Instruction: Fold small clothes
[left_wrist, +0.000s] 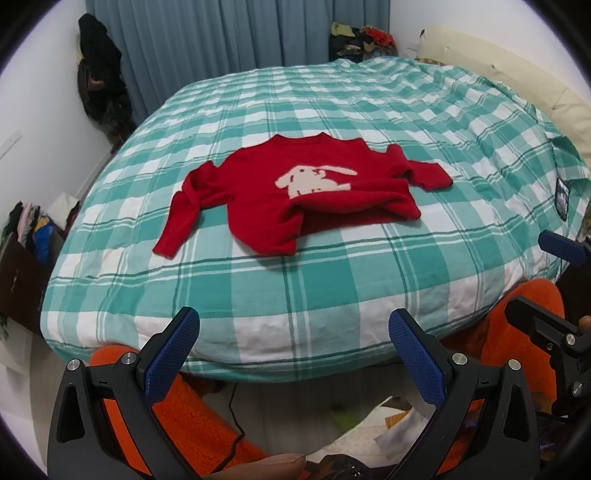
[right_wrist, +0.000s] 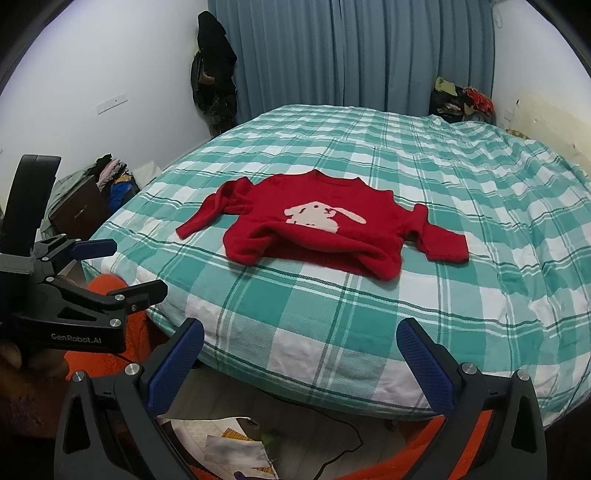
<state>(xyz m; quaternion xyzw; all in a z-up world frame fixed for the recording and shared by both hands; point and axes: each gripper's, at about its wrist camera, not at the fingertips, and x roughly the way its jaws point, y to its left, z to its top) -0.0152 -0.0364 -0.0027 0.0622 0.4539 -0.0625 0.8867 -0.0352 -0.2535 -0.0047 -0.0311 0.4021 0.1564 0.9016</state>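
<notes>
Centrally on the checked bed (left_wrist: 295, 295) lies a red sweater (left_wrist: 295, 192), face up. Near the bed's front edge, the left tool (left_wrist: 291, 339) and right tool (right_wrist: 301, 347) both hang spread wide, empty.

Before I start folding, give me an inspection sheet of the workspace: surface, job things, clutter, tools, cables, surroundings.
Surface: bed with teal-and-white checked cover, lightly wrinkled.
Job's things: small red knitted sweater with cream rabbit motif, lying front up, not yet folded; hem rucked, both sleeves spread out.
Clutter: nothing seen on the cover besides the sweater.
Grippers: left tool and right tool both open, empty, held off the near bed edge.
Cables: thin black cable on the floor below the bed edge.
Surroundings: grey-blue pleated curtain, dark clothes hanging in the corner, pile of clothes behind the bed, papers on the floor.
</notes>
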